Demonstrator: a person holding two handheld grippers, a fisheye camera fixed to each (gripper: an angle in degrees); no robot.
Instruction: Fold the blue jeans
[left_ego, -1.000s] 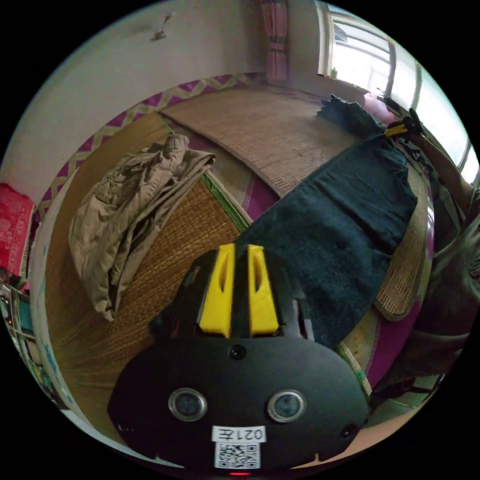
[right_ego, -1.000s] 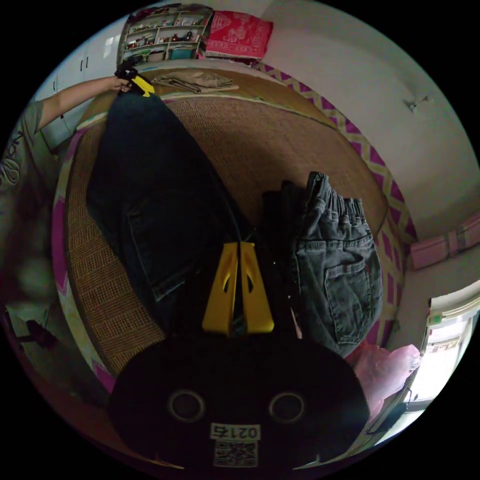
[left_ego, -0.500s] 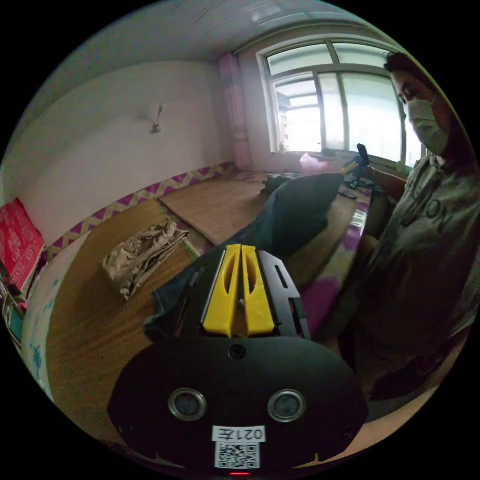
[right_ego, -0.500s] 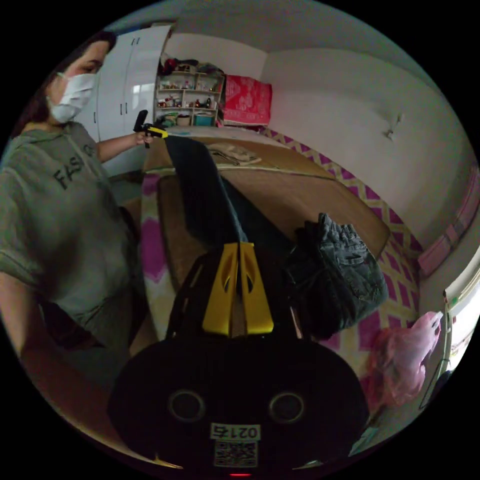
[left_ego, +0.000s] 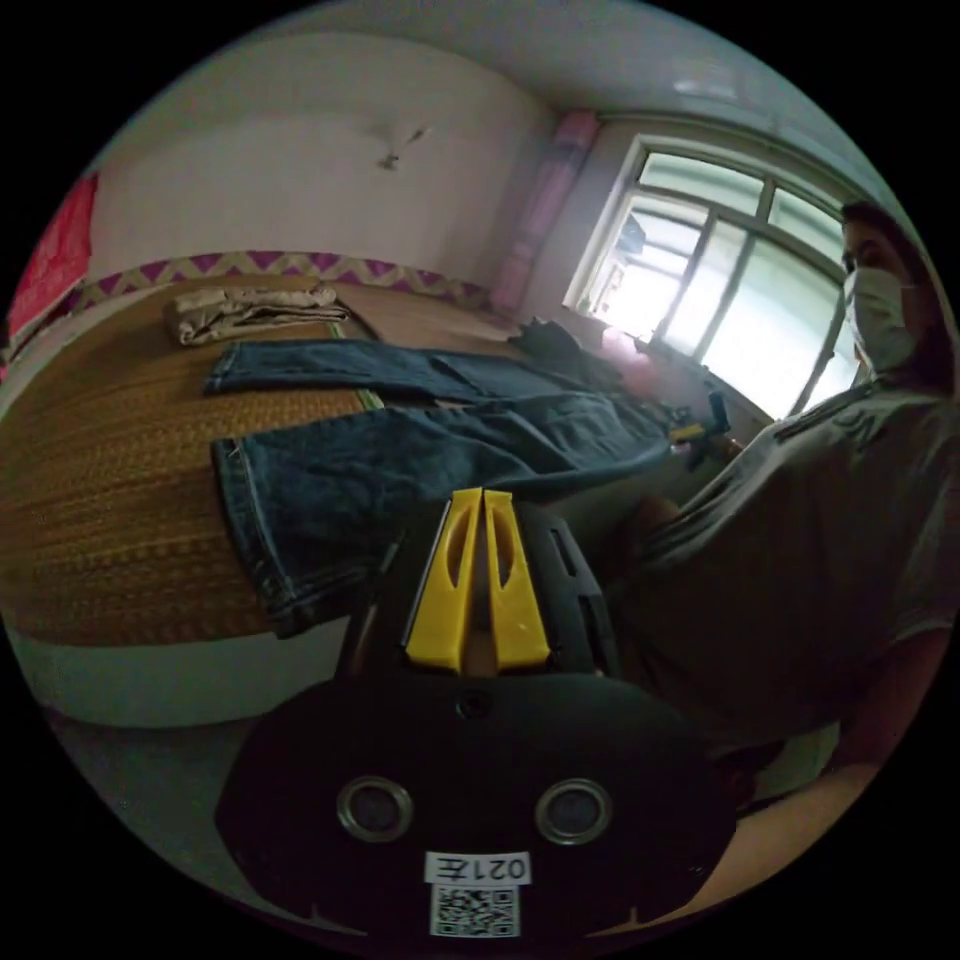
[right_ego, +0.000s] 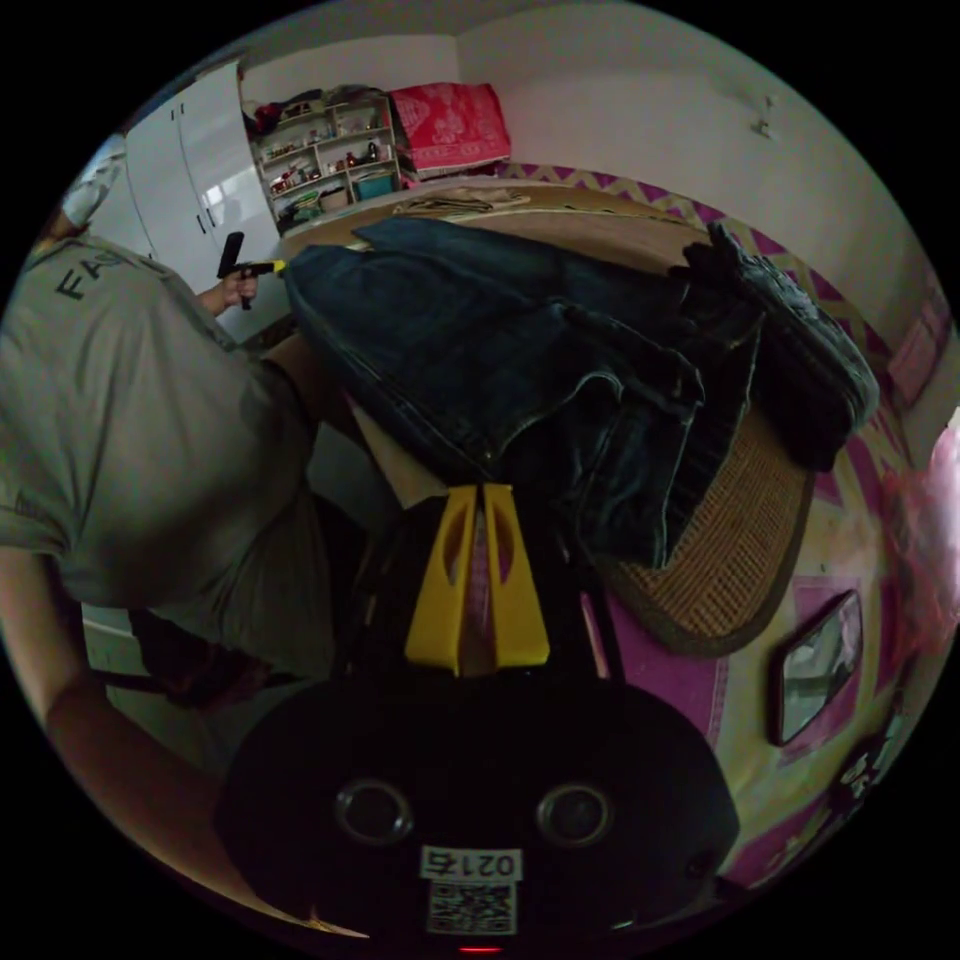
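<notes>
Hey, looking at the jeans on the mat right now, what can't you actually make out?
- Left gripper view: the near hem of the blue jeans runs behind the left tool, so any grip is hidden.
- Right gripper view: the waistband passes behind the right tool, so any grip is hidden.
- Right gripper view: the dark garment is too dim to identify.

You're working in a lived-in room of a home. A raised platform covered in woven straw matting fills the middle. Beyond it a purple zigzag border runs along the wall; at one end stands a large window, at the other open shelves crammed with household bits beside a white wardrobe.
</notes>
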